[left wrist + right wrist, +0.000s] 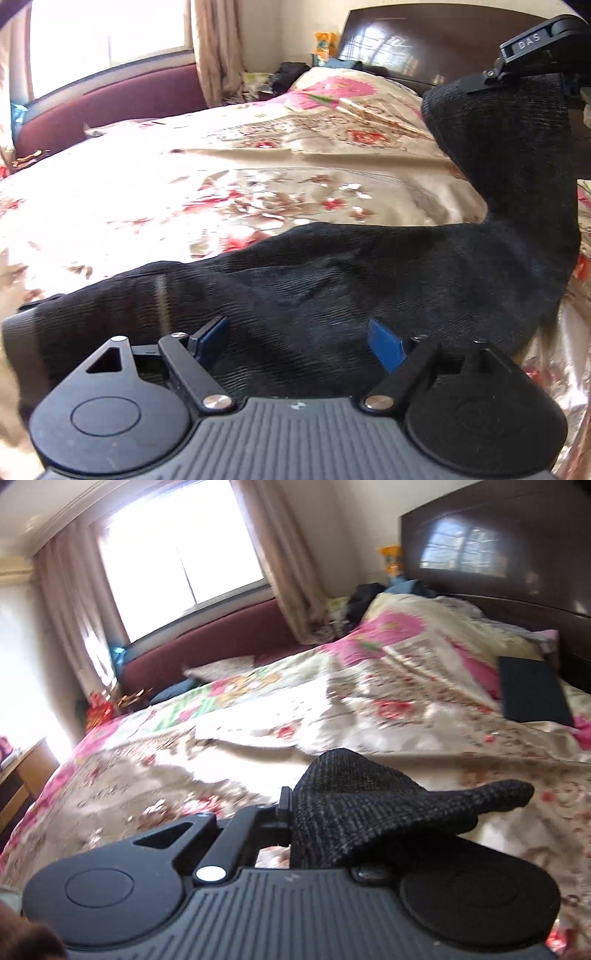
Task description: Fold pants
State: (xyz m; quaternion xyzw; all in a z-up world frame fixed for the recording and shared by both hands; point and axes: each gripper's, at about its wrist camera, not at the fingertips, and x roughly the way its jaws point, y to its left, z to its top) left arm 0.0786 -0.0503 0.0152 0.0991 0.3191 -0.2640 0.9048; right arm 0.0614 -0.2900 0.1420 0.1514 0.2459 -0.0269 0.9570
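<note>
Dark ribbed pants (332,280) lie across the near edge of a bed with a floral cover (221,184). My left gripper (299,341) is open, its blue fingertips (384,343) resting just above the pants' middle. One end of the pants rises up at the right, held by my right gripper (480,79), seen at the top right of the left wrist view. In the right wrist view the right gripper (295,812) is shut on that pants end (369,812), which bunches over its right finger and hides it.
A dark wooden headboard (498,554) stands at the far right. A dark flat book-like object (532,690) lies on the bed near it. A maroon padded bench (221,642) runs under the window (177,554). A wooden table (22,771) is at the left.
</note>
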